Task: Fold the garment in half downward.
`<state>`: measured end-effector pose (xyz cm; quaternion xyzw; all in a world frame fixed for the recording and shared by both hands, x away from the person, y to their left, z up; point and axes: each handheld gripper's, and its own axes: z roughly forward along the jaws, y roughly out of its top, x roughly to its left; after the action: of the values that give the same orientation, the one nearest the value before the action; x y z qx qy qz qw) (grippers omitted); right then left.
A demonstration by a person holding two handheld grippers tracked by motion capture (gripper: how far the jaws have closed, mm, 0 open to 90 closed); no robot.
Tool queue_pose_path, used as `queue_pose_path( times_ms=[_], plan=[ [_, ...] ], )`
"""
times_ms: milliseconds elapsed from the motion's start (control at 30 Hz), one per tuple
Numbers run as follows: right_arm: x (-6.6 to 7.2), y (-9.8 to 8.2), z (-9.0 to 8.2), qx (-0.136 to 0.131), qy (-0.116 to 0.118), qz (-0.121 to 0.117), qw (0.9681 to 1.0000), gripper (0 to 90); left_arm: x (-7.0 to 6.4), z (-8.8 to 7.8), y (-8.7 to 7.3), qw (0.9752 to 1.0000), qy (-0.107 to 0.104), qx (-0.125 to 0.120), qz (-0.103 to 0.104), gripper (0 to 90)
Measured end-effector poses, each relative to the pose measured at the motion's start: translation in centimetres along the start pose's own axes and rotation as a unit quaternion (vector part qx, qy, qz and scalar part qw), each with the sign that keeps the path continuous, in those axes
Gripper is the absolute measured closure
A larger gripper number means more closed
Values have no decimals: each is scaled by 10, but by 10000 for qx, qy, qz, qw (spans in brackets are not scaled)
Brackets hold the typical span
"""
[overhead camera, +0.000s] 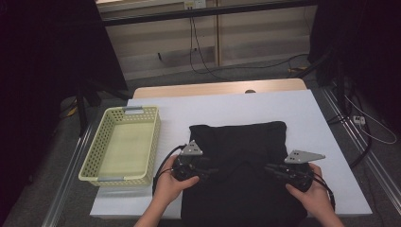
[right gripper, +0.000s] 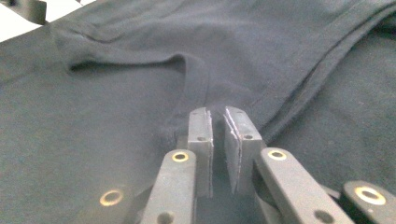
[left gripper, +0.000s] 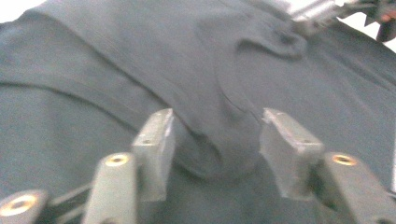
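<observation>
A black garment [overhead camera: 246, 142] lies folded on the white table top [overhead camera: 213, 106], its front part hanging over the near edge. My left gripper [overhead camera: 215, 171] rests on the garment's left side, pointing right. In the left gripper view this gripper [left gripper: 217, 126] stands open, and a raised fold of the dark cloth [left gripper: 219, 149] sits between the pads without being pressed. My right gripper [overhead camera: 268, 168] lies on the garment's right side, pointing left. In the right gripper view its jaws [right gripper: 217, 116] are shut on a thin fold of the cloth [right gripper: 116, 116].
A pale yellow perforated basket [overhead camera: 156, 137] stands empty at the table's left side, close to the garment. Bare white table lies behind the garment and to its right. Cables trail over the floor beyond the table.
</observation>
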<state>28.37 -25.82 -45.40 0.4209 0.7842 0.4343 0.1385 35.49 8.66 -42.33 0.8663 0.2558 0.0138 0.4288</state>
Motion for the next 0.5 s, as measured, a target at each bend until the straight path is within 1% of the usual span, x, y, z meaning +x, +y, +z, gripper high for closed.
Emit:
queue_pose_path(
  times_ms=[67,100,167,233,267,300,400,467,500],
  plan=[
    [-1,2,-4,-65,-61,8,10000,793,1,4,2,10000,8,-3,11,390],
    [0,3,-6,-96,-111,-1,9999,762,1,6,2,10000,1,-13,13,384],
    [1,6,-9,-182,-236,-91,9995,677,0,13,2,10000,-68,49,-43,362],
    [2,9,-11,-229,-251,-132,9993,594,-2,18,1,9999,-56,146,-5,360],
    [3,10,-11,-243,-289,-136,9992,550,-3,20,0,9998,-75,198,-2,361],
    [3,10,-10,-237,-273,-119,9993,516,-4,22,-1,9997,-92,227,16,363],
    [6,8,-4,-68,-183,-181,9996,471,-5,22,-7,9991,36,400,162,408],
    [5,4,2,123,-235,-188,9995,465,-4,21,-11,9988,-28,488,85,465],
    [4,3,4,184,-242,-174,9994,466,-3,21,-13,9987,-45,503,98,490]
  ],
)
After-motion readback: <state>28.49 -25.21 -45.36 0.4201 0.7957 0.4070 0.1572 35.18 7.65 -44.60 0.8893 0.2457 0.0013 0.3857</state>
